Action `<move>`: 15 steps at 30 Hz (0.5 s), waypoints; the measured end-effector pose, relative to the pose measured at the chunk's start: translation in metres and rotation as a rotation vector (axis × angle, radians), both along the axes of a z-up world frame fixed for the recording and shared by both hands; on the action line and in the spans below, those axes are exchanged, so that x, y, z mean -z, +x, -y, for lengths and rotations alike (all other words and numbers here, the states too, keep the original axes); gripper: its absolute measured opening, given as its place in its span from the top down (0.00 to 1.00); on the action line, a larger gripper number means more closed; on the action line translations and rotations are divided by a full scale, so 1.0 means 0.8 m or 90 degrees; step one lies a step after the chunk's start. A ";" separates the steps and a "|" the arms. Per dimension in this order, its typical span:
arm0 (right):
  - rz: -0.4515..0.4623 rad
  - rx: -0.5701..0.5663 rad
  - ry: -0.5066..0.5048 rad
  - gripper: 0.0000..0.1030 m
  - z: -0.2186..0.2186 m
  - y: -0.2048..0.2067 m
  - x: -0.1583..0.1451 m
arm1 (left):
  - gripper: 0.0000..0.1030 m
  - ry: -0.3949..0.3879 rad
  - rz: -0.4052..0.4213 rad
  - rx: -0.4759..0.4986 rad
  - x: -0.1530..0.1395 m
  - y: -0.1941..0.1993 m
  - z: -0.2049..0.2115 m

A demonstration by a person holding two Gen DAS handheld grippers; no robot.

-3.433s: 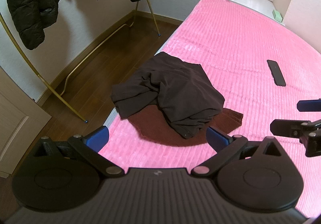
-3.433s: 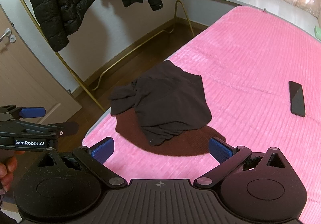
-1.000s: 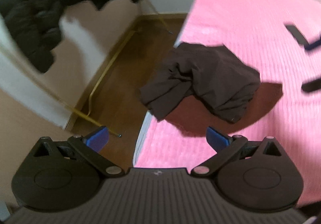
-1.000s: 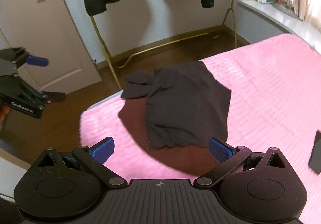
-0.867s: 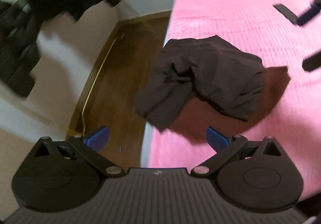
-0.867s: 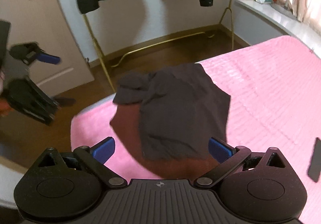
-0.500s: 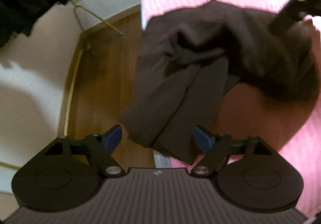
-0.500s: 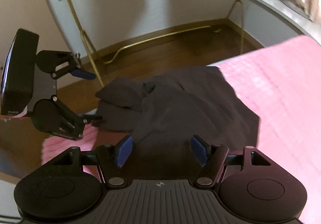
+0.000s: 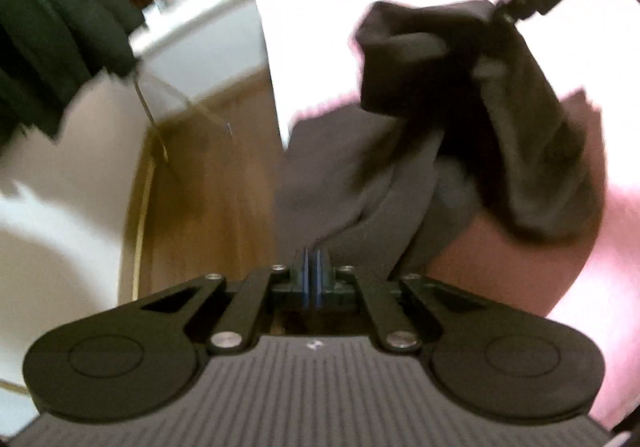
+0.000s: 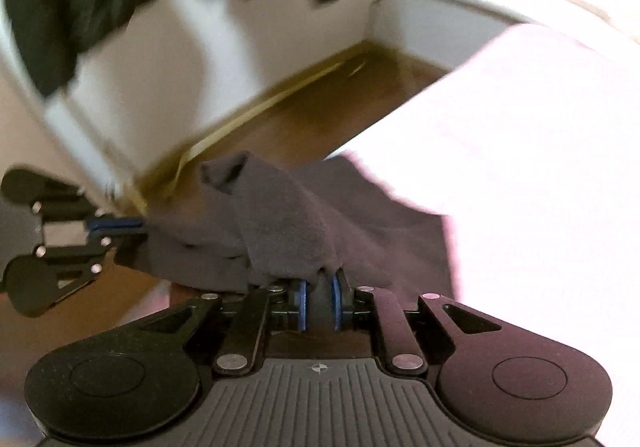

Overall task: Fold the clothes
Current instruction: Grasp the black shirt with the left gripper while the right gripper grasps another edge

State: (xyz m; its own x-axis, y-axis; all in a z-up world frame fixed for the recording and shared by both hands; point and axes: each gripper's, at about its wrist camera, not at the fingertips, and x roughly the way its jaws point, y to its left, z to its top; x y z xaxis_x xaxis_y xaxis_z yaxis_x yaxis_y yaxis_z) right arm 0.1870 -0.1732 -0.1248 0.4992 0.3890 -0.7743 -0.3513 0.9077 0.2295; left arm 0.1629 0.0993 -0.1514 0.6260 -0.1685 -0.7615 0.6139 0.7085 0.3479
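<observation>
Now, my grips:
left gripper: clenched on dark garment edge
right gripper: pinching fabric, lifted above pink bed

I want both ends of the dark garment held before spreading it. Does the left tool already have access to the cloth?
Yes, it looks so. The left tool is shut with the dark garment running straight into its tips, nothing in between. The right tool pinches another part, so both ends seem held, though blur hides detail.
</observation>
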 end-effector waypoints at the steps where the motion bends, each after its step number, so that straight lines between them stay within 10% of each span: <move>1: 0.011 0.024 0.014 0.99 0.028 -0.016 -0.018 | 1.00 -0.014 0.017 0.011 -0.025 -0.006 0.011; 7: 0.063 0.152 0.004 0.99 0.204 -0.142 -0.096 | 1.00 -0.103 0.066 0.132 -0.128 -0.080 0.145; 15: 0.017 0.214 0.022 1.00 0.397 -0.312 -0.079 | 0.99 -0.042 0.004 0.175 -0.083 -0.204 0.325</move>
